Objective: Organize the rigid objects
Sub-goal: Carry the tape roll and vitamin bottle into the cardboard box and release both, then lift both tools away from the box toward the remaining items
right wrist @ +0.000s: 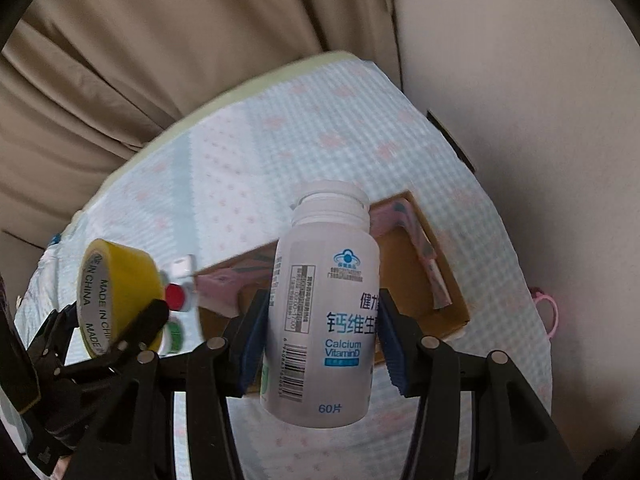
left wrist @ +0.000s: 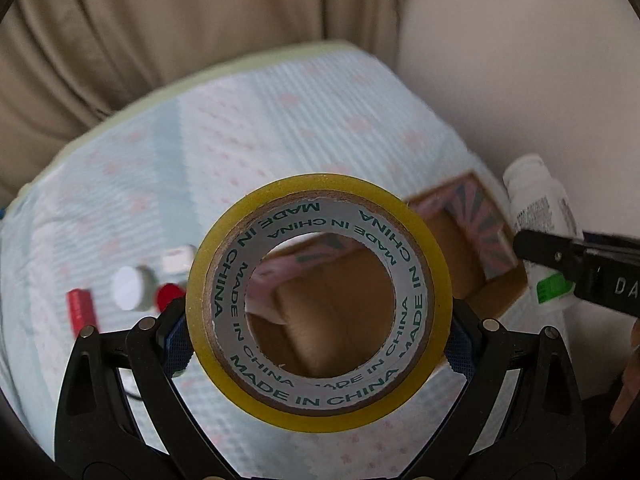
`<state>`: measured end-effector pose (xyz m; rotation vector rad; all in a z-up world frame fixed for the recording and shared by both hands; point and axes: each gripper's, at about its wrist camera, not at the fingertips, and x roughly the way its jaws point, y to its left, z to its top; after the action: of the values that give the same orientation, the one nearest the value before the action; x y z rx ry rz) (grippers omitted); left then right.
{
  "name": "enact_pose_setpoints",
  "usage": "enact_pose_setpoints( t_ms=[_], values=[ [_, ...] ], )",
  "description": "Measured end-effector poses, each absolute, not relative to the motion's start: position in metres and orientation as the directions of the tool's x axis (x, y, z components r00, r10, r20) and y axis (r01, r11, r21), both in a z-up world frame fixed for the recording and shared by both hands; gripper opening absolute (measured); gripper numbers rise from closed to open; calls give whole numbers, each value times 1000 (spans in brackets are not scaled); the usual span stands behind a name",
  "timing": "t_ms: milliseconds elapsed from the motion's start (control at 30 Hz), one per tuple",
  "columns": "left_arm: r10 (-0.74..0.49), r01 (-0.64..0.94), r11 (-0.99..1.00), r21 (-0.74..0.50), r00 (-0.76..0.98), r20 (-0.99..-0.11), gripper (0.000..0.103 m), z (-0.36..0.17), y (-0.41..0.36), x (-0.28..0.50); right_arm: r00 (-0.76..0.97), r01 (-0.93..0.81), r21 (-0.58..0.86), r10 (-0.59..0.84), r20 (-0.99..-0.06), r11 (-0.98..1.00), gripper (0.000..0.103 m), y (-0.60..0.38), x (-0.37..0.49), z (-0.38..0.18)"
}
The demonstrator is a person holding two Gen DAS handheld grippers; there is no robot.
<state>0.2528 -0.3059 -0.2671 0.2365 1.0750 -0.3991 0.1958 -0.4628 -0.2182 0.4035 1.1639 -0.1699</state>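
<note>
Both wrist views look forward and down over the cardboard box (left wrist: 460, 256) on the checked tablecloth (left wrist: 248, 128), toward the curtain (left wrist: 160, 20). The left view sits left of the box, the right view nearer, seemingly just before it. Both share box, cloth and curtain.

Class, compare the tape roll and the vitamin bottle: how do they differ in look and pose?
The tape roll is a yellow ring with an open core; the bottle is a white, closed, capped cylinder. The tape faces its camera hole-on; the bottle stands roughly upright, cap up. The tape reads "MADE IN CHINA"; the bottle "Calcium Vitamin D". Both are gripped above the table, one per gripper.
</note>
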Motion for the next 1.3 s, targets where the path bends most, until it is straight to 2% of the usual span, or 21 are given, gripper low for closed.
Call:
enact_pose_setpoints(
  t_ms=[233,367,533,700,767,800,833,867,1033,1300],
  values=[
    [-129,504,863,17,252,-959,96,-365,-339,275,294,335,212,112,-949,918,47,-482,223,-295],
    [-83,561,827,26,169,-982,96,-404,-354,280,264,334,266,181,-947,904,47,-490,234,-336],
    [-71,614,788,35,148,-986,96,-413,-361,279,234,301,261,194,-953,917,47,-489,242,-356],
    [-108,678,734,-14,96,-990,97,-407,-370,278,241,270,277,214,-947,922,48,-489,248,-361],
    [-84,692,722,8,99,-992,103,-407,-371,277,238,292,300,235,-943,908,49,-493,249,-365],
    [-80,698,716,20,110,-991,103,-407,-373,276,237,314,321,254,-938,894,63,-496,248,-368],
    [-82,696,717,22,116,-990,103,-407,-371,274,235,339,334,264,-935,880,89,-500,249,-371],
    [-88,692,722,17,116,-989,103,-406,-369,273,233,361,342,271,-934,868,99,-503,248,-373],
    [-81,672,741,16,113,-990,103,-404,-351,274,259,311,345,271,-927,886,102,-492,243,-366],
    [-83,660,750,35,147,-986,103,-381,-338,261,266,333,340,258,-929,880,102,-490,235,-353]
  ],
)
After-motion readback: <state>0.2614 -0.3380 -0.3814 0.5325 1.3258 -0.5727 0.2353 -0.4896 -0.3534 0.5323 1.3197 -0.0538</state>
